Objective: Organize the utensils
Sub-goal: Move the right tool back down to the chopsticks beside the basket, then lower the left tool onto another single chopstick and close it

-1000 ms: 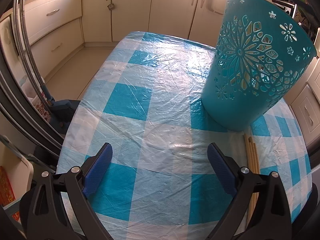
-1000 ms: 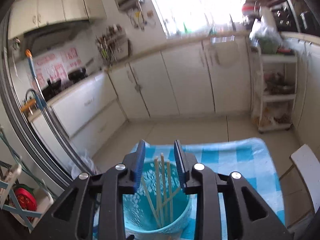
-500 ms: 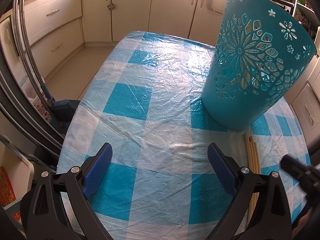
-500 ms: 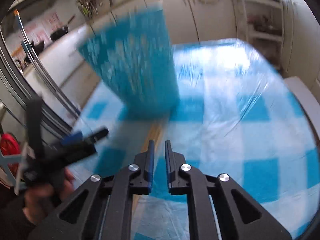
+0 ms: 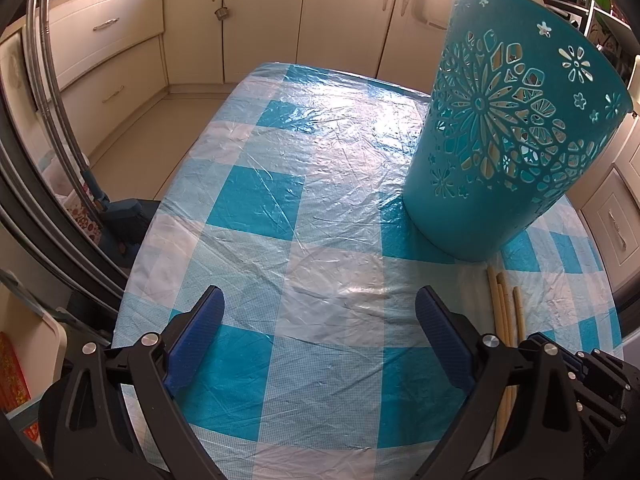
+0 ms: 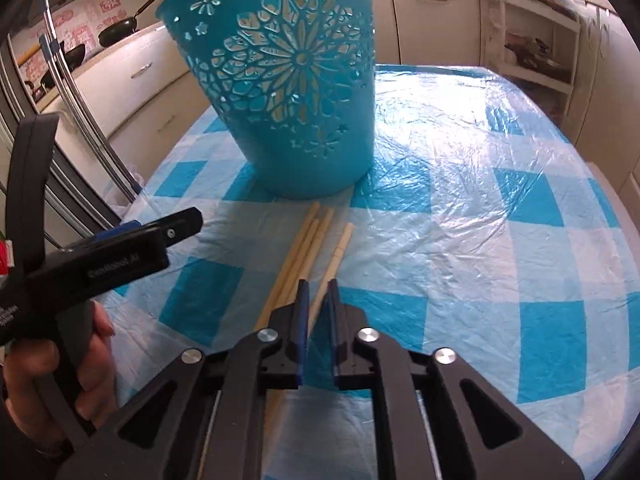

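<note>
The chopsticks [image 6: 316,248] lie on the tabletop [image 6: 500,208] just before the teal basket [image 6: 288,92], pointing lengthwise at it. The right claw [image 6: 316,300], nearly closed and empty, straddles one stick's near end; the left claw [image 5: 320,320] gapes wide, empty, off to their left.

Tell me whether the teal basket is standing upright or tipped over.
Upright. The teal basket stands on its narrow base on the checkered tablecloth, with its wider rim up. The loose chopsticks lie flat in front of it.

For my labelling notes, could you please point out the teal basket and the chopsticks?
teal basket [image 6: 288,92]: right wrist view, cut-out flower on its wall.
chopsticks [image 6: 308,240]: right wrist view, mid-shaft of the bundle on the tablecloth.
</note>
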A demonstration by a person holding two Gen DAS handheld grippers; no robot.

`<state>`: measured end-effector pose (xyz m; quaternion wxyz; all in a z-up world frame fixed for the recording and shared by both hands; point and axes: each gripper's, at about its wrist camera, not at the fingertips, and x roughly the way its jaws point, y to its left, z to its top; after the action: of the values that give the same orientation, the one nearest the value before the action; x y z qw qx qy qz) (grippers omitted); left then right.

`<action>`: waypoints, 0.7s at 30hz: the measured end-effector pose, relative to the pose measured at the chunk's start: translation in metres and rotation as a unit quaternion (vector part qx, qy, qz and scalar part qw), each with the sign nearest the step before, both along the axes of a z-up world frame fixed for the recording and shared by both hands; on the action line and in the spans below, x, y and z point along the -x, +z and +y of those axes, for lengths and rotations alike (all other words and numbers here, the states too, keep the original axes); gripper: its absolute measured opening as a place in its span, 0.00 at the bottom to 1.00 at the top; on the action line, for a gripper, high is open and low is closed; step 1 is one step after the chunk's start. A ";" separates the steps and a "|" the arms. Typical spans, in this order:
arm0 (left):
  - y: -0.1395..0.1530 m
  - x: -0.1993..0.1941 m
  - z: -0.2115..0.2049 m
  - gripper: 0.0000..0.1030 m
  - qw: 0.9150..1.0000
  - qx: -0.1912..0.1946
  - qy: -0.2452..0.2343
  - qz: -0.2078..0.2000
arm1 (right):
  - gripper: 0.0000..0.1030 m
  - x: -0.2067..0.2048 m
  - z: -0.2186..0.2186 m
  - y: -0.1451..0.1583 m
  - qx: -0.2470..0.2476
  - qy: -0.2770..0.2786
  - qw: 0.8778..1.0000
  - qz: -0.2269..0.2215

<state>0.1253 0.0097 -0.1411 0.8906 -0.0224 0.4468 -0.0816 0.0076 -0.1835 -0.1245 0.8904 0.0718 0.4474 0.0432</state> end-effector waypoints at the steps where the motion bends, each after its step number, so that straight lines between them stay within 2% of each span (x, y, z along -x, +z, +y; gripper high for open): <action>1: 0.000 0.000 0.000 0.90 1.000 0.000 0.000 0.000 | 0.08 -0.001 0.001 0.001 0.006 0.005 1.000 0.000; 3: 0.000 0.000 0.001 0.90 1.000 -0.001 -0.001 0.000 | 0.08 -0.002 -0.001 0.000 0.017 0.014 1.000 -0.002; 7: 0.003 0.007 -0.009 0.90 0.999 -0.007 -0.032 -0.006 | 0.08 -0.001 -0.013 0.000 0.028 0.014 1.000 -0.003; 9: 0.005 0.013 -0.019 0.90 0.998 -0.005 -0.057 -0.006 | 0.08 0.000 -0.026 -0.001 0.018 0.008 1.000 -0.007; 12: 0.006 0.020 -0.042 0.90 0.996 -0.016 -0.088 -0.007 | 0.08 0.003 -0.048 -0.003 -0.024 -0.010 1.000 -0.012; 15: 0.006 0.024 -0.061 0.90 0.993 -0.031 -0.109 -0.008 | 0.08 0.004 -0.052 -0.004 -0.040 -0.014 0.999 -0.014; 21: -0.002 0.019 -0.075 0.90 0.993 -0.063 -0.103 0.010 | 0.09 0.004 -0.053 -0.004 -0.056 -0.010 0.998 -0.016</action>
<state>0.1063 -0.0652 -0.1436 0.8726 0.0794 0.4598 -0.1448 0.0031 -0.2365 -0.1286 0.8922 0.1256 0.4296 0.0609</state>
